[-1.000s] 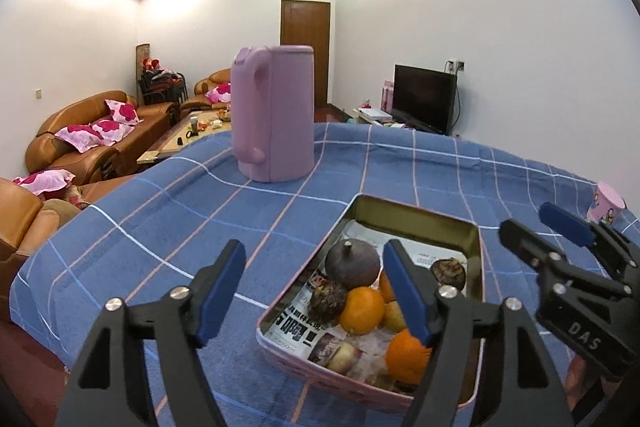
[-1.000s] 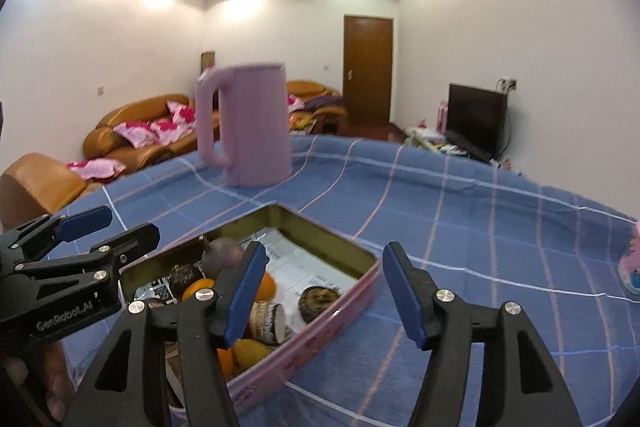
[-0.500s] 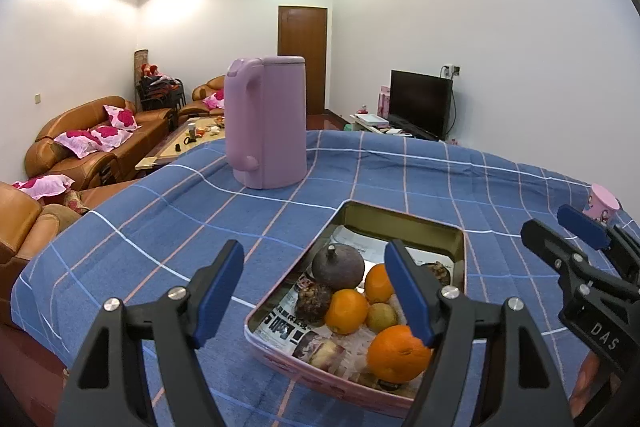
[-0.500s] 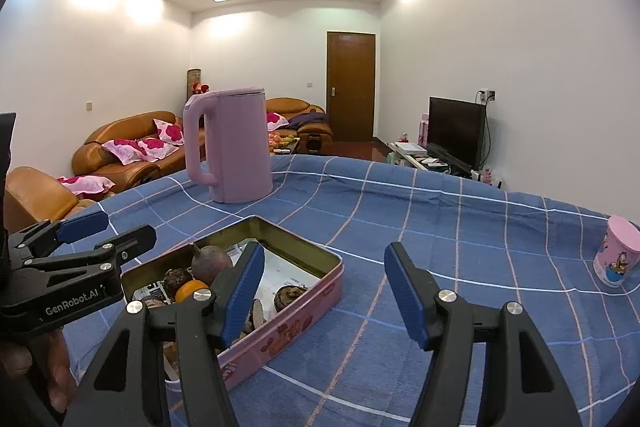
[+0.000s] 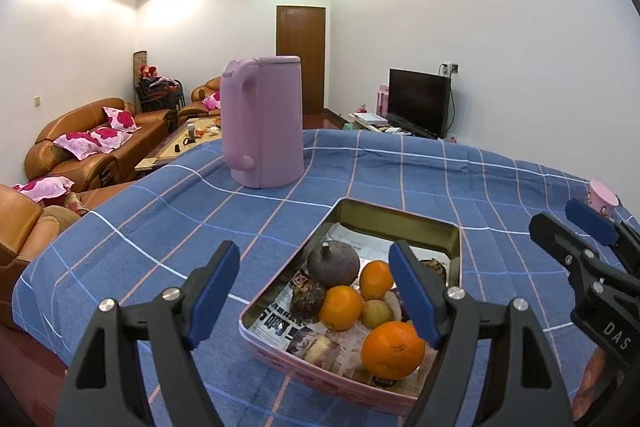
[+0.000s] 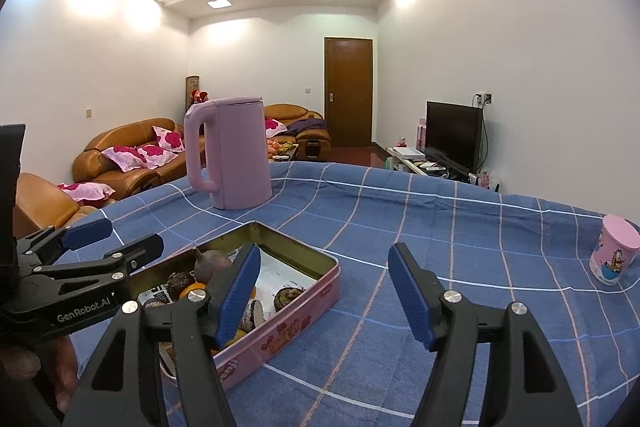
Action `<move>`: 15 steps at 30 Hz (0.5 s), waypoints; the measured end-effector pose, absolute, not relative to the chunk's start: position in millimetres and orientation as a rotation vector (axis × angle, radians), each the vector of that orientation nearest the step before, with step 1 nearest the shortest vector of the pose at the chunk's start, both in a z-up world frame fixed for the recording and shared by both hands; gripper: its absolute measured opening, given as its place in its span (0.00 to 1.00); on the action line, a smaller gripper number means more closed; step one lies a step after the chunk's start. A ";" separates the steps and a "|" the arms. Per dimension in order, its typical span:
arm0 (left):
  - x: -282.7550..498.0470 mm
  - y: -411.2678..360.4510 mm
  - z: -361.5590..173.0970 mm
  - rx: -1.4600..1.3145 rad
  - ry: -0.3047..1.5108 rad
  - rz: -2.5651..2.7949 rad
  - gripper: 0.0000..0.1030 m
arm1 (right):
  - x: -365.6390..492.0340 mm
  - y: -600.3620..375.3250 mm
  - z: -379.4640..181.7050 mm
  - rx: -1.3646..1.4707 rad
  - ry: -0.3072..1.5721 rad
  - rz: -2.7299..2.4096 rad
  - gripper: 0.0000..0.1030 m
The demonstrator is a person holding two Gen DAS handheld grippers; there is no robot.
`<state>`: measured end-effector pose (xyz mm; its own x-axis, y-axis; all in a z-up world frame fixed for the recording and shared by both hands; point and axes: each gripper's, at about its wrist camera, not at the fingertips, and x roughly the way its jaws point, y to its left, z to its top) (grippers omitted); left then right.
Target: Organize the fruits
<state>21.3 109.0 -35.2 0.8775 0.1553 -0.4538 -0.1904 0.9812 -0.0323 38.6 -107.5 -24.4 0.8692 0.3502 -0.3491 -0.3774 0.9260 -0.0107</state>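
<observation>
Table is covered by a blue checked cloth. A lilac kettle is stood upright toward the far side. A pink tin, lined with newspaper and filled with fruit, is set nearer. A pink cup is placed well apart at the right edge.

Open tin stands on the desk with fruit packed in its near half; its far half shows bare paper lining. Bare cloth lies left of the tin. The kettle stands beyond it, well apart. The cup stands far right.
</observation>
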 end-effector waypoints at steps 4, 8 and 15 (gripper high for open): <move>20.3 108.1 -36.0 -0.075 0.464 0.180 0.77 | 37.3 -110.0 -24.0 -0.075 0.349 0.378 0.66; 19.9 106.8 -36.8 -0.073 0.463 0.179 0.77 | 36.2 -111.6 -23.3 -0.072 0.346 0.378 0.66; 17.5 105.4 -35.9 -0.073 0.459 0.177 0.77 | 35.5 -112.9 -23.1 -0.068 0.342 0.377 0.67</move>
